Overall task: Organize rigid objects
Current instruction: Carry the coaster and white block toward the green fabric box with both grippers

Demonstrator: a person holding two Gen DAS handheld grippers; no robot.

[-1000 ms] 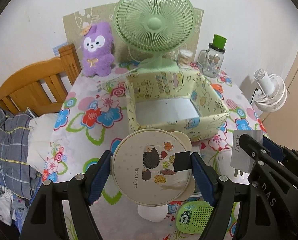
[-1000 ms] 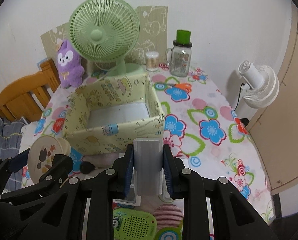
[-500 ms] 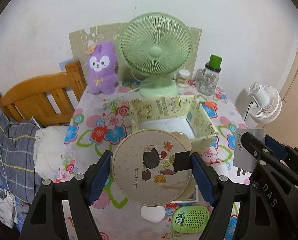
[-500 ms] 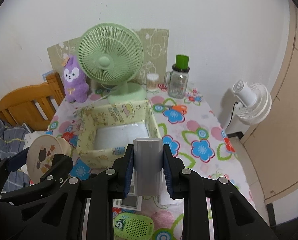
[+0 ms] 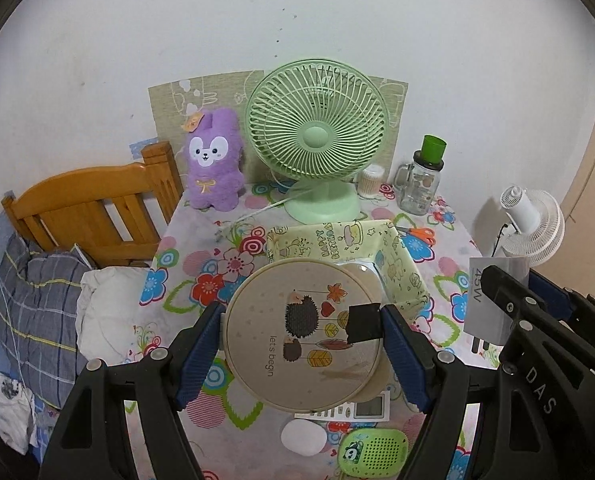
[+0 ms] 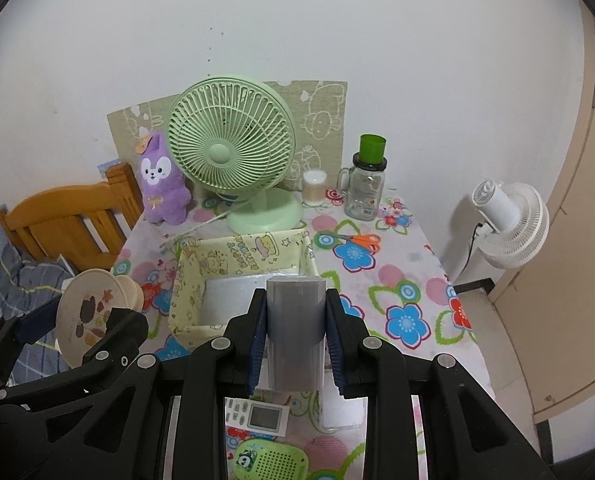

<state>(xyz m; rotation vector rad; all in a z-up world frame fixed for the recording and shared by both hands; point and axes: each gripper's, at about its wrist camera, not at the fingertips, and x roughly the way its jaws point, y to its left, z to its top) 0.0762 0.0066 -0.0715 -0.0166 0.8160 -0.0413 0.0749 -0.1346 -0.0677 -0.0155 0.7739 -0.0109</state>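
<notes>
My left tongs clamp a round box by its rim (hedgehog print on the lid), up in the air over the flowered table, just short of the yellow bin. My right tongs pinch a grey charger upright above the bin's near wall. Below on the table lie a remote and a green speaker.

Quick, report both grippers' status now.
Left gripper: shut on the round hedgehog mirror.
Right gripper: shut on the grey charger.
</notes>
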